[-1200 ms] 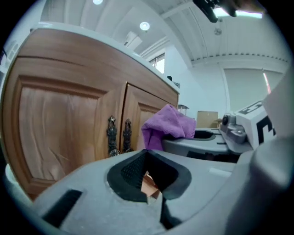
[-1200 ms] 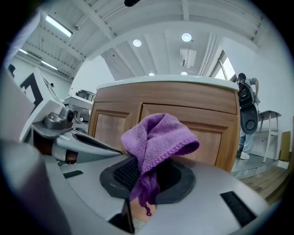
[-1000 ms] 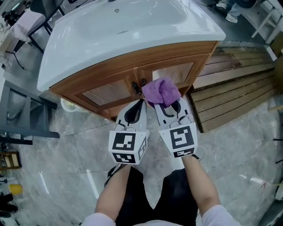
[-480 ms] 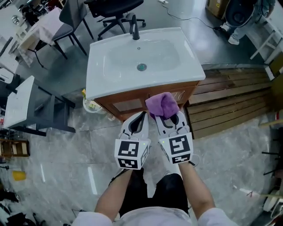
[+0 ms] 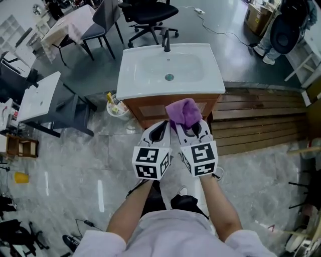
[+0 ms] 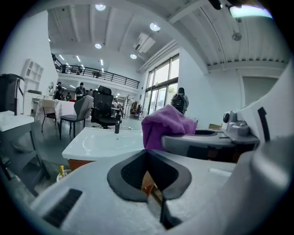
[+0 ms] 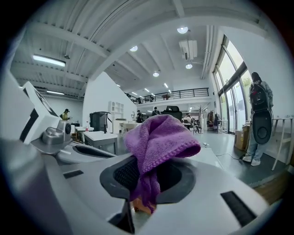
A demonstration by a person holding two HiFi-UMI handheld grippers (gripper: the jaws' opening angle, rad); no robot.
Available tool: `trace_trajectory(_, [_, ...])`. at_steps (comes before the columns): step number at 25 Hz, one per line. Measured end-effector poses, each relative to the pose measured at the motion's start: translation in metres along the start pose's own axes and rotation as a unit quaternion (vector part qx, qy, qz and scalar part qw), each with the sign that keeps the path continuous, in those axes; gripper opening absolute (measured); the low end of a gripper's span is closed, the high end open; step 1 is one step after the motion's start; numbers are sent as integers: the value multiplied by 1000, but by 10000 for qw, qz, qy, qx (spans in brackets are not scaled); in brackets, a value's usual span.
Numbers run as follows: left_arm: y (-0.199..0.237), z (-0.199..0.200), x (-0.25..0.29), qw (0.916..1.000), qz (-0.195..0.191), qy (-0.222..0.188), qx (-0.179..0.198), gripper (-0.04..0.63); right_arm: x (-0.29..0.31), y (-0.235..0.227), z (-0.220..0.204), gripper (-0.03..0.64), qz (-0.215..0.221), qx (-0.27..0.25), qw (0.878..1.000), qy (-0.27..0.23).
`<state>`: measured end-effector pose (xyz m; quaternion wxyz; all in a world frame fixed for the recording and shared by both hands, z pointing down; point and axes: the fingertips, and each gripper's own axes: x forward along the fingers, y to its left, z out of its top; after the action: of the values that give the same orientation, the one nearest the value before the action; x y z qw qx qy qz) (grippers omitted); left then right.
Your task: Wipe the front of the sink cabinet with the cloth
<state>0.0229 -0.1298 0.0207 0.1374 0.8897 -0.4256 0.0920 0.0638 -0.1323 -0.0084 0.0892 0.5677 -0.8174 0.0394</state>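
A purple cloth (image 5: 183,113) is bunched in my right gripper (image 5: 186,125), which is shut on it; the cloth (image 7: 155,146) rises above the black pads in the right gripper view. My left gripper (image 5: 161,129) is beside it, shut with nothing held, its pads (image 6: 148,172) meeting. Both grippers are raised, well back from the wooden sink cabinet (image 5: 150,107), whose front shows just beyond the cloth in the head view. A white basin (image 5: 169,70) with a black tap (image 5: 166,41) tops the cabinet. The cloth (image 6: 163,126) also shows in the left gripper view, over the other gripper.
A small bin with bottles (image 5: 116,106) stands left of the cabinet. Wooden decking (image 5: 261,114) lies to its right. A grey table (image 5: 42,98) and office chairs (image 5: 145,12) stand at the left and back. A person (image 7: 257,118) stands far right.
The view has pulled back from the cabinet: the sink looks smaller and farther, and the whole basin and room now show. Both grippers kept the same pose, cloth still held.
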Motion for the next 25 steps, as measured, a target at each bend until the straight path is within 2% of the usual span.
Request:
trace_trajectory(7, [-25,6,-36,9997,199,-132,-36,5,-42,18,4,72,280,-84,9996,-14])
trace_trajectory(12, [-43,5,-47,9994,278,-174,66,5,-65,15,3,72,267,-182,9995,-50])
trace_trajectory(19, [-57,1,-53,9994,77,-199,260,5,-73,21,-5,72,353,-167,9992,-81])
trace_trajectory(25, [-61,-3,-55,9995,62,-140,263,5,-82,18,-8,72,276,-238,9993,-63])
